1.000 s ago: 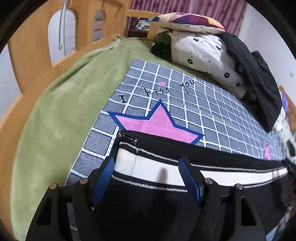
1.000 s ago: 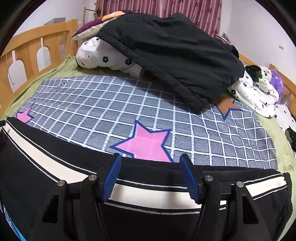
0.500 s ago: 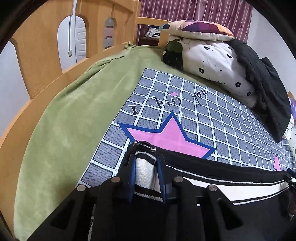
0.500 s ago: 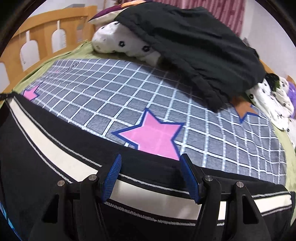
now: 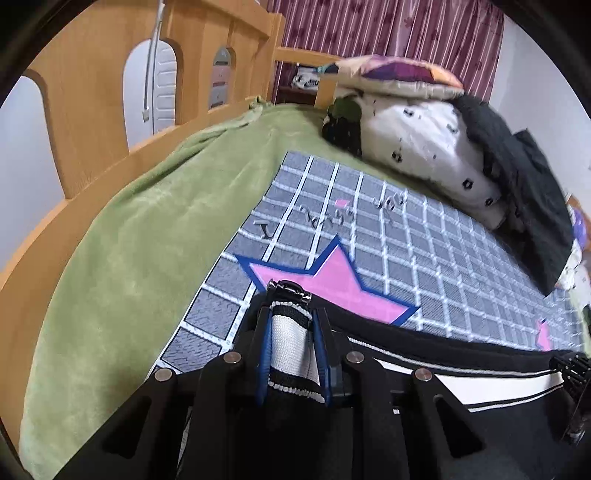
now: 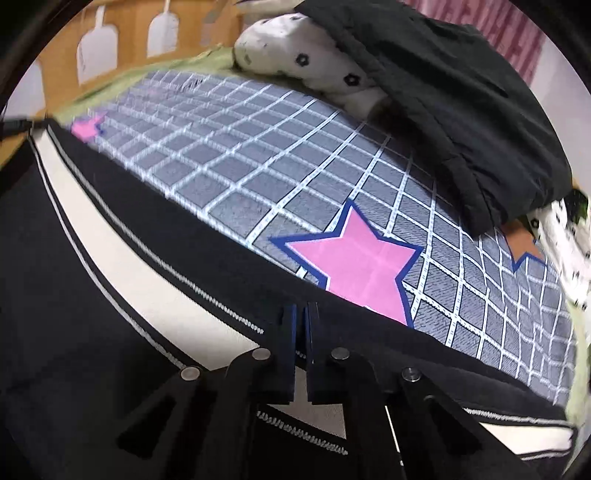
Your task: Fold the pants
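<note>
Black pants (image 5: 461, 417) with a white side stripe edged in thin white lines lie across a grey checked sheet (image 5: 424, 258) with pink stars. My left gripper (image 5: 291, 332) is shut on the pants' end, pinching the bunched white stripe near a metal zipper pull (image 5: 290, 286). In the right wrist view the pants (image 6: 110, 295) stretch from the left edge to the lower right. My right gripper (image 6: 301, 317) is shut on the pants' black upper edge, just below a pink star (image 6: 354, 258).
A green blanket (image 5: 122, 258) covers the bed to the left, bounded by a wooden bed rail (image 5: 92, 122). White flowered bedding (image 5: 417, 144) and a black garment (image 6: 443, 92) are piled at the far side. A maroon curtain (image 5: 388, 33) hangs behind.
Both grippers were open over the pants a second ago. The left closed on the stripe first, then the right closed on the black edge. Both views have shifted and lifted slightly.
</note>
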`<move>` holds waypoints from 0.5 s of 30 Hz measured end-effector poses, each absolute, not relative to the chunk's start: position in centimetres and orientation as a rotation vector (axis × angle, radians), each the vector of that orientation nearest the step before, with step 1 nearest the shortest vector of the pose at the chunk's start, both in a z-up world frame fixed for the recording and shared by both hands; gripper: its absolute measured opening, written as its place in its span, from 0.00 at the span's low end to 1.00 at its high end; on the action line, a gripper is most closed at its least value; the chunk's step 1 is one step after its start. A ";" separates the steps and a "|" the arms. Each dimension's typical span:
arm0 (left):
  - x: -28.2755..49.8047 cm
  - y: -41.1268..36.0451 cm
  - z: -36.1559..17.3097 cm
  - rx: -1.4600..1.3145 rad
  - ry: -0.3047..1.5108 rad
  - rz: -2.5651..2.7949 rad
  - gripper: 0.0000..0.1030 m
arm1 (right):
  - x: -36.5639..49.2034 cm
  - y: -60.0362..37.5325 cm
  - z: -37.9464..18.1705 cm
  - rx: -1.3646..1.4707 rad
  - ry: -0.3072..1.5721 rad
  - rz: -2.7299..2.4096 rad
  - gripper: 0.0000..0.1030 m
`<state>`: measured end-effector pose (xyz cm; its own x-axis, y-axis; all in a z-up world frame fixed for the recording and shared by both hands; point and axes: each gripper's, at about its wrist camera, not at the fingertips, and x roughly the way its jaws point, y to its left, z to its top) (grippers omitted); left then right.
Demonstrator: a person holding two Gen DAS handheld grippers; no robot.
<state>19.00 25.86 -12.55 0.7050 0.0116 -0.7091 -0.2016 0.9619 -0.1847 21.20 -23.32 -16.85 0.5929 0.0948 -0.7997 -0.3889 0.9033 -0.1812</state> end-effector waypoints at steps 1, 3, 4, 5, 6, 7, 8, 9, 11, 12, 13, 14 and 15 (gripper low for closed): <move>18.9 26.0 -12.2 -0.269 0.767 0.112 0.19 | 21.1 -23.9 -16.0 -0.313 0.874 0.298 0.03; 18.6 26.1 -11.5 -0.282 0.728 0.101 0.19 | 21.0 -24.6 -14.7 -0.259 0.840 0.303 0.03; 18.7 26.1 -11.3 -0.282 0.713 0.101 0.19 | 21.0 -24.7 -14.1 -0.243 0.820 0.303 0.03; 18.9 26.1 -11.3 -0.278 0.705 0.104 0.19 | 21.0 -24.7 -13.8 -0.235 0.803 0.298 0.03; 19.2 26.1 -11.5 -0.274 0.705 0.109 0.19 | 21.4 -24.7 -13.8 -0.218 0.796 0.287 0.03; 19.7 26.3 -12.0 -0.277 0.718 0.121 0.19 | 22.0 -24.6 -13.9 -0.207 0.801 0.277 0.03; 20.1 26.3 -12.5 -0.281 0.734 0.130 0.19 | 22.6 -24.6 -14.5 -0.190 0.815 0.263 0.03; 20.6 26.4 -13.3 -0.283 0.761 0.141 0.19 | 23.1 -24.5 -15.2 -0.184 0.836 0.253 0.03; 21.3 26.0 -15.0 -0.254 0.821 0.170 0.19 | 23.7 -23.8 -17.1 -0.219 0.873 0.222 0.03; 21.5 25.8 -15.4 -0.232 0.837 0.183 0.19 | 23.8 -23.4 -17.7 -0.243 0.880 0.205 0.04; 21.6 25.4 -15.6 -0.206 0.843 0.196 0.19 | 23.6 -23.1 -18.0 -0.255 0.871 0.191 0.05; 21.5 25.0 -15.6 -0.183 0.843 0.207 0.20 | 23.6 -23.0 -17.9 -0.260 0.861 0.176 0.05; 21.5 24.7 -15.5 -0.165 0.849 0.216 0.22 | 23.5 -23.0 -17.8 -0.256 0.860 0.168 0.07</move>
